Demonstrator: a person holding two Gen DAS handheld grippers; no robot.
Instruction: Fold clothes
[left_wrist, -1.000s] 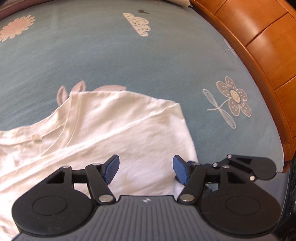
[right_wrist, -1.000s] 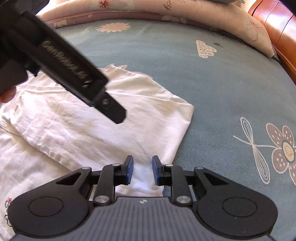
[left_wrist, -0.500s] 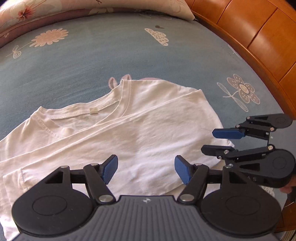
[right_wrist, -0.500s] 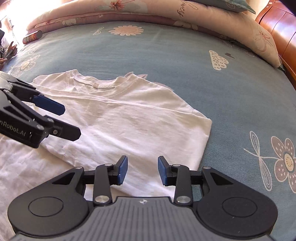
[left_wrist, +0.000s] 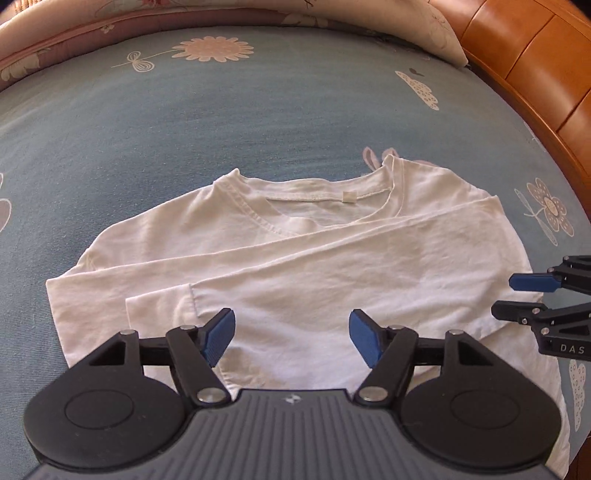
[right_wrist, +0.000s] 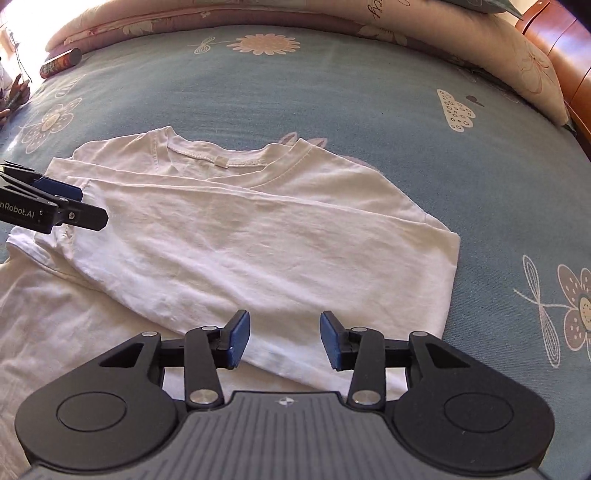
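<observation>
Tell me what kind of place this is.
Most likely a bedroom: the white T-shirt lies on a bed with a blue flower-print sheet, a rolled floral quilt at its far edge and a wooden bed frame alongside.

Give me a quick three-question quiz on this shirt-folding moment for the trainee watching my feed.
1. True or false: the left tool is clamped on the white T-shirt.
2. Multiple choice: what lies across the front of the T-shirt? A) a towel B) its own right-hand side with the sleeve, folded over C) a pillow
3. Fill in: the neckline points toward the ____ along the far edge of the bed sheet.

Key
1. False: both it and the right tool are open and hold nothing.
2. B
3. Quilt
</observation>
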